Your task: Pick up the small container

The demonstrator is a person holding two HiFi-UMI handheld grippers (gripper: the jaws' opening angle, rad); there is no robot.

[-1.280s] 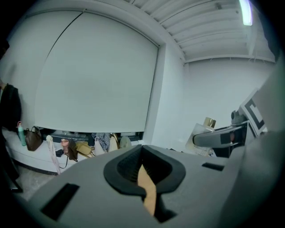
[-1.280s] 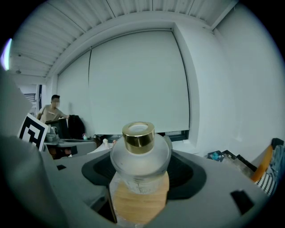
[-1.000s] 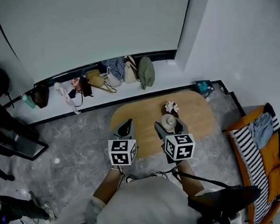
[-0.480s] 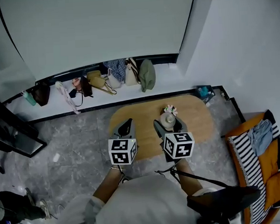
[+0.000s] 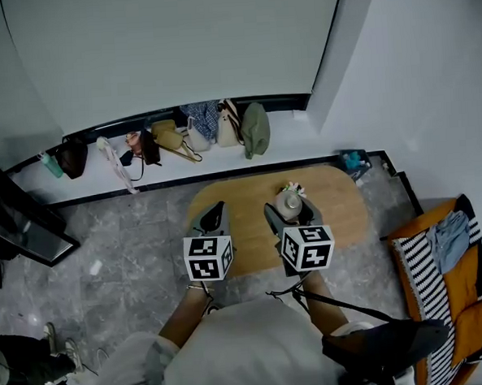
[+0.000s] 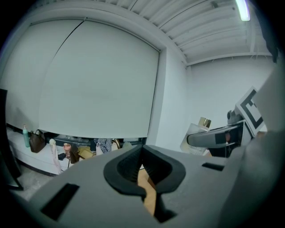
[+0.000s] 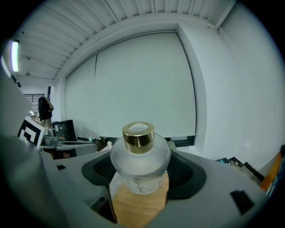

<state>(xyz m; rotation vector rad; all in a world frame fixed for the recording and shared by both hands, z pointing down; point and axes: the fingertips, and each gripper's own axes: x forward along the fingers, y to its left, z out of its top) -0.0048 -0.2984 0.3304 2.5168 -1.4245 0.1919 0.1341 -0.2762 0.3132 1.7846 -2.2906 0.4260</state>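
Background slid behind both grippers; right gripper (image 7: pixel 141 176) still pinches the small container (image 7: pixel 140 153) at frame centre, over the table (image 5: pixel 250 207). Left gripper (image 6: pixel 143 171) is pressed together, empty. Pickup looks done.

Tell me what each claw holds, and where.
The right claw grips the bottle by its round body, below the gold cap. The left claw is shut and holds nothing.
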